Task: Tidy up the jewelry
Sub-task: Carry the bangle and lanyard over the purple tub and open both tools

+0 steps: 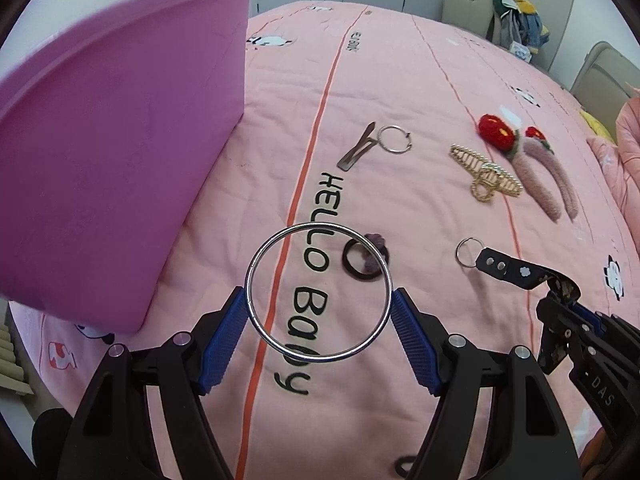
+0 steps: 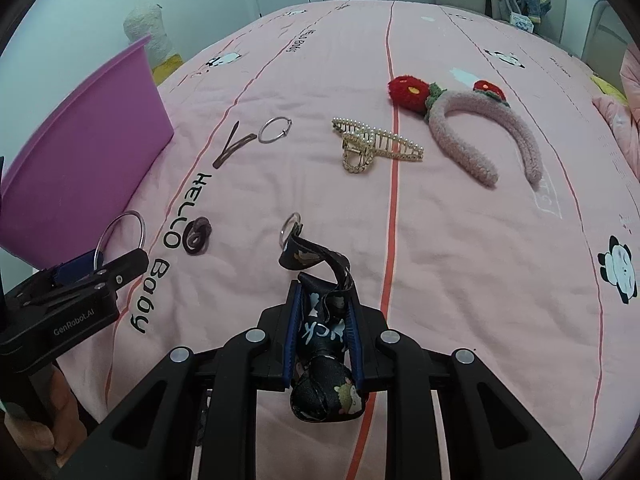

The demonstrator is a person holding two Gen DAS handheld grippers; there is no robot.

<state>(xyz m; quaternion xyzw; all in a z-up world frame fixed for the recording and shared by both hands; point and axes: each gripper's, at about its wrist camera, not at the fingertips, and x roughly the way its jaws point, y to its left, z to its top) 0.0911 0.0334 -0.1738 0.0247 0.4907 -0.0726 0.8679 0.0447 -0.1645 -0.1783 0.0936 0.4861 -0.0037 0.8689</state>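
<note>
Both tongs grip: left tongs point(image 1: 319, 322) clasp silver bangle point(image 1: 319, 294) beside purple bin point(image 1: 120, 152), right tongs point(image 2: 323, 334) pinch black strap point(image 2: 320, 332).

the right gripper point(image 2: 322, 334) pinches a black printed strap point(image 2: 320, 336), its key ring point(image 2: 289, 227) resting on the pink bedspread point(image 2: 460, 260). at left, the left gripper point(image 2: 100, 258) holds a silver bangle point(image 2: 120, 236) beside a purple bin point(image 2: 80, 152).
</note>
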